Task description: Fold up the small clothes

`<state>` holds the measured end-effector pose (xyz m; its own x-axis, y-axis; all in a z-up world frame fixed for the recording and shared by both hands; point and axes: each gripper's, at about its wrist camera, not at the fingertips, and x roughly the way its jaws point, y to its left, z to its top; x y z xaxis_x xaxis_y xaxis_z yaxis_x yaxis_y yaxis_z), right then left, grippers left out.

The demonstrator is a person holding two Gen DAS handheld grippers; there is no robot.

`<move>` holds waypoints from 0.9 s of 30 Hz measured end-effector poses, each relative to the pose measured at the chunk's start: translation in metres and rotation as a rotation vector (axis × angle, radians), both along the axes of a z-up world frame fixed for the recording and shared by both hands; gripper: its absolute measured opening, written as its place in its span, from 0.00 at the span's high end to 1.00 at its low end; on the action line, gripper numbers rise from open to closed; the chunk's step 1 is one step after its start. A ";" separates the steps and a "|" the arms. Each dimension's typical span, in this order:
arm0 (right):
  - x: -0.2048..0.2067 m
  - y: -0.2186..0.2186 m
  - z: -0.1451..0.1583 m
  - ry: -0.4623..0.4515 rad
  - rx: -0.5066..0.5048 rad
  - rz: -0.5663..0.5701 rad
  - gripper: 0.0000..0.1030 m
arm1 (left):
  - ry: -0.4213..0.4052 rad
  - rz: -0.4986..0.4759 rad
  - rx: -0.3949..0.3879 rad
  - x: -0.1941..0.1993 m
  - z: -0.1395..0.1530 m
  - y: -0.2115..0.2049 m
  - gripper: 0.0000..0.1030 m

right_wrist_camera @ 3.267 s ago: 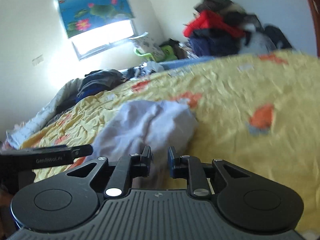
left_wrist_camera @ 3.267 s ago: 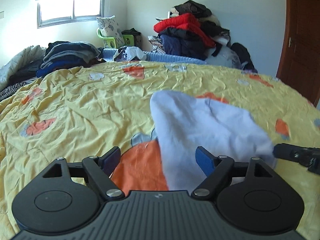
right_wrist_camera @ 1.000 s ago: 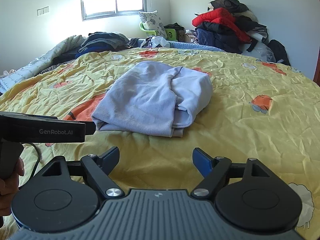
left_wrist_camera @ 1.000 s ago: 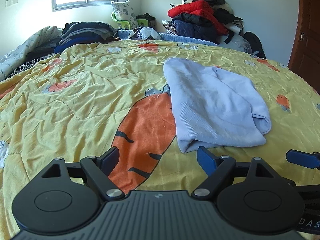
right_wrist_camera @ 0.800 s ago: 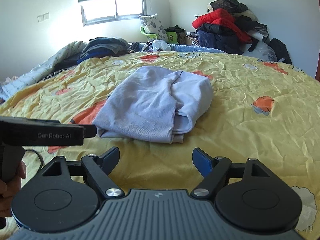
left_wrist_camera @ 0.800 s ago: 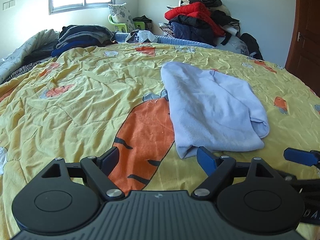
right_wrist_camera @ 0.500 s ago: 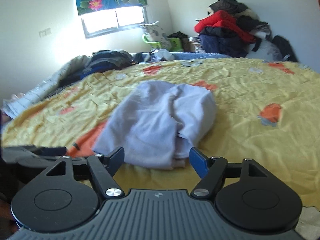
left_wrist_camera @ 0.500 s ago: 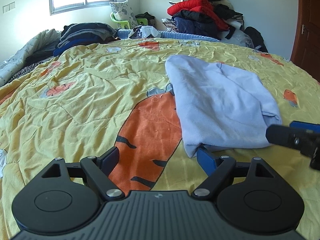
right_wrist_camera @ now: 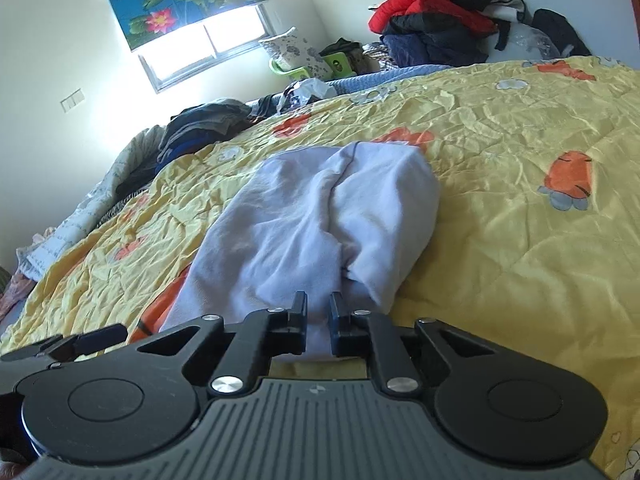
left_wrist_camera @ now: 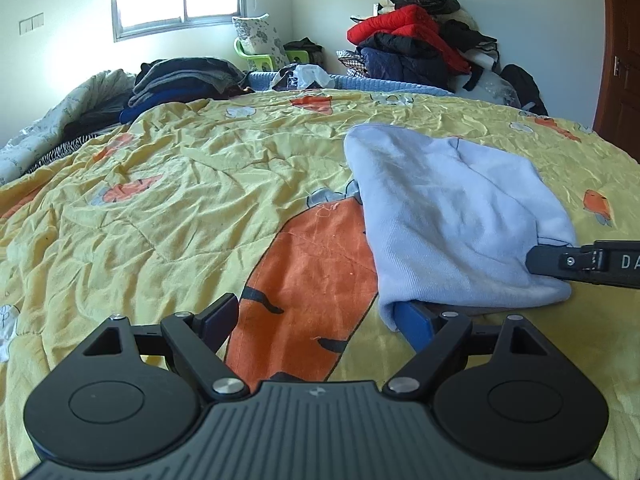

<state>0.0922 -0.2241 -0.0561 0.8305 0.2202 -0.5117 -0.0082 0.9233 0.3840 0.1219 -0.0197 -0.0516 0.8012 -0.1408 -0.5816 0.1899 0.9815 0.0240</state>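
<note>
A folded pale blue garment [left_wrist_camera: 452, 216] lies on the yellow quilt [left_wrist_camera: 180, 208] with carrot prints. My left gripper [left_wrist_camera: 320, 320] is open; its right blue finger [left_wrist_camera: 412, 322] sits under the garment's near left corner, its left finger on the quilt. My right gripper [right_wrist_camera: 318, 320] is shut on the near edge of the garment [right_wrist_camera: 320, 224]. It also shows in the left wrist view [left_wrist_camera: 584, 264], coming in from the right at the garment's near right corner.
Piles of dark clothes [left_wrist_camera: 184, 80] lie at the far left of the bed. A heap of red and dark jackets [left_wrist_camera: 412, 48] stands against the far wall. A green chair with a pillow [left_wrist_camera: 260, 44] stands under the window. A brown door [left_wrist_camera: 620, 52] is at right.
My right gripper moved in and closed on the garment's near edge. My left gripper moved forward so its right finger slid under the near left corner.
</note>
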 end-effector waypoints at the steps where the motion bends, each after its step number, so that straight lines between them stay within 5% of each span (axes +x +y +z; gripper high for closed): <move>1: 0.000 -0.002 -0.001 0.002 0.005 -0.002 0.83 | 0.004 0.001 -0.005 0.000 -0.001 0.001 0.17; 2: 0.001 -0.003 -0.001 0.005 0.007 -0.007 0.82 | 0.006 0.001 -0.007 0.000 -0.001 0.001 0.17; 4: 0.004 -0.003 -0.003 0.015 0.019 0.002 0.59 | 0.007 -0.001 -0.004 0.000 -0.002 0.000 0.17; 5: 0.005 -0.002 -0.004 0.006 0.032 0.012 0.55 | 0.005 -0.002 0.000 0.000 -0.002 -0.001 0.17; 6: 0.006 0.001 -0.004 0.003 0.025 0.021 0.54 | 0.003 -0.003 0.006 -0.001 -0.002 -0.002 0.17; 9: 0.010 0.011 -0.002 -0.001 -0.016 0.056 0.91 | 0.003 -0.004 0.013 -0.001 -0.002 -0.003 0.17; 17: 0.001 0.004 0.000 -0.019 -0.084 -0.010 0.91 | 0.029 -0.012 -0.007 0.002 -0.005 0.001 0.16; 21: 0.001 0.003 -0.001 0.002 -0.083 -0.013 0.76 | 0.040 -0.017 -0.001 0.000 -0.005 0.003 0.16; 27: -0.014 0.011 0.025 -0.130 -0.221 -0.036 0.72 | 0.074 -0.007 -0.059 -0.010 0.011 0.023 0.16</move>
